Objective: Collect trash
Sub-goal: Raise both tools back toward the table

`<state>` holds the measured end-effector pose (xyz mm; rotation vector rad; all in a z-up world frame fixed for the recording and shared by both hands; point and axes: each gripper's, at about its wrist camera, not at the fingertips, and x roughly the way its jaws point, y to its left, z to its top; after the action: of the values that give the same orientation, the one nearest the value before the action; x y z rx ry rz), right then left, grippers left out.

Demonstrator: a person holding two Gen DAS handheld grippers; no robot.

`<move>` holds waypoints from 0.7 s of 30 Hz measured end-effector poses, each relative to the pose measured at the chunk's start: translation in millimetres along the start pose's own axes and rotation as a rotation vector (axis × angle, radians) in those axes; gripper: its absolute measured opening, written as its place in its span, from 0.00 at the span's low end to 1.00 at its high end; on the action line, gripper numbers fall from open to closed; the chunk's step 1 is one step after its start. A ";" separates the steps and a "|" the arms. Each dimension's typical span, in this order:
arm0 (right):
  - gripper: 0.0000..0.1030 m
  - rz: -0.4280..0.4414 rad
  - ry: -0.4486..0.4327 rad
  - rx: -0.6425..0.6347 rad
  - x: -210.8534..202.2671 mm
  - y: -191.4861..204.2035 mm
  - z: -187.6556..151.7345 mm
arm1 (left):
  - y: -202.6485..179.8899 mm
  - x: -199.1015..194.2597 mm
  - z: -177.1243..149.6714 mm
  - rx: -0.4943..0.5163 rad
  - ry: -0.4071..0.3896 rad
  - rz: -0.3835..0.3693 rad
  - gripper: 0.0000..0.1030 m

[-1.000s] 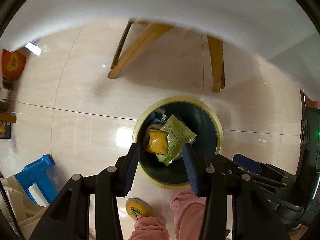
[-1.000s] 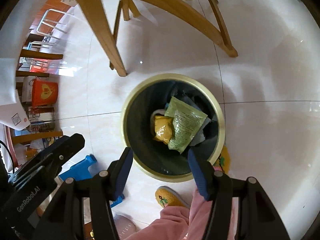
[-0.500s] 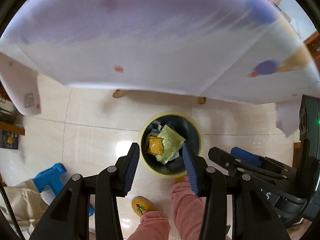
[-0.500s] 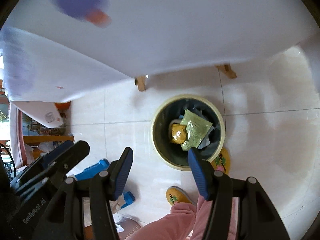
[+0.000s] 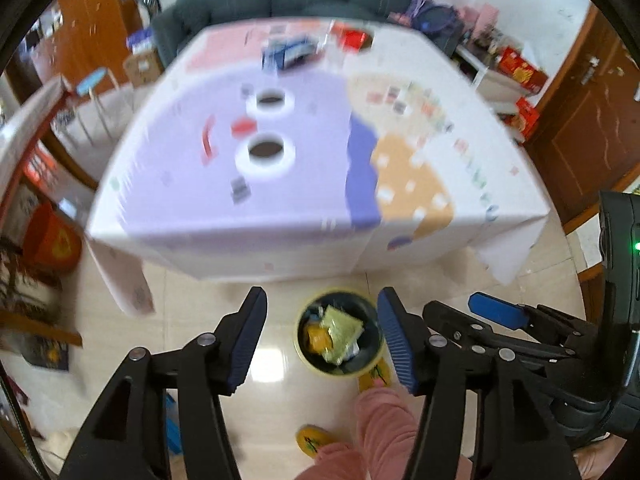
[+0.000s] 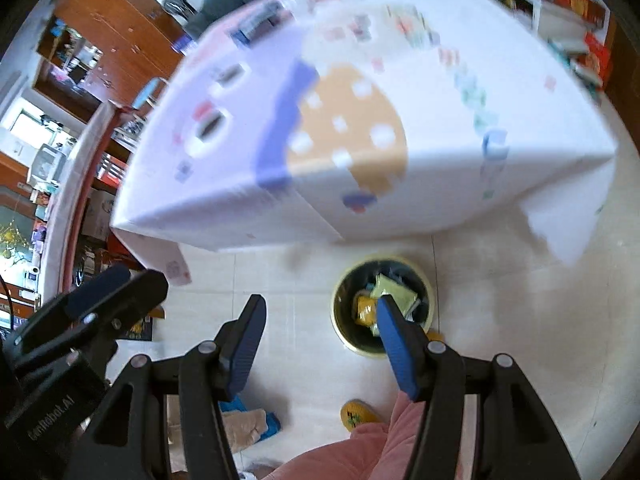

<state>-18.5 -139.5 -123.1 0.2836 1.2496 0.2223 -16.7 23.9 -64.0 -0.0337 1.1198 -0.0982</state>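
Both tongs empty, left gripper [image 5: 322,342] jaws just widened and right gripper [image 6: 320,344] agape; green wrapper [image 5: 340,330] atop bin [image 5: 304,354] below: light, crinkly, prob. slippery, so pinch an edge.

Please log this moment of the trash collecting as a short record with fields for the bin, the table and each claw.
bin: round trash bin with a yellow rim, on the tiled floor just in front of the table
bin contents: green packet and yellow packet on top
table: covered by a printed cloth; small items on it too blurred to name
left claw: open, nothing between the fingers, jaws have just been opening
right claw: open, empty
person: pink trouser leg, yellow slippers beside the bin
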 end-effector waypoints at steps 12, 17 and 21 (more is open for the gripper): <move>0.56 -0.021 -0.238 -0.034 -121.2 36.1 14.9 | 4.0 -105.1 34.4 0.081 -0.214 0.006 0.62; 0.56 -0.028 -0.304 -0.033 -150.7 42.3 21.8 | 2.6 -132.2 48.3 0.099 -0.273 0.009 0.63; 0.56 -0.041 -0.338 -0.039 -166.5 42.4 29.6 | -0.6 -140.5 57.9 0.110 -0.303 0.013 0.70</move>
<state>-40.9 -155.2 49.0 0.2498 0.9146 0.1555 -25.3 35.4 87.3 0.0552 0.8109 -0.1377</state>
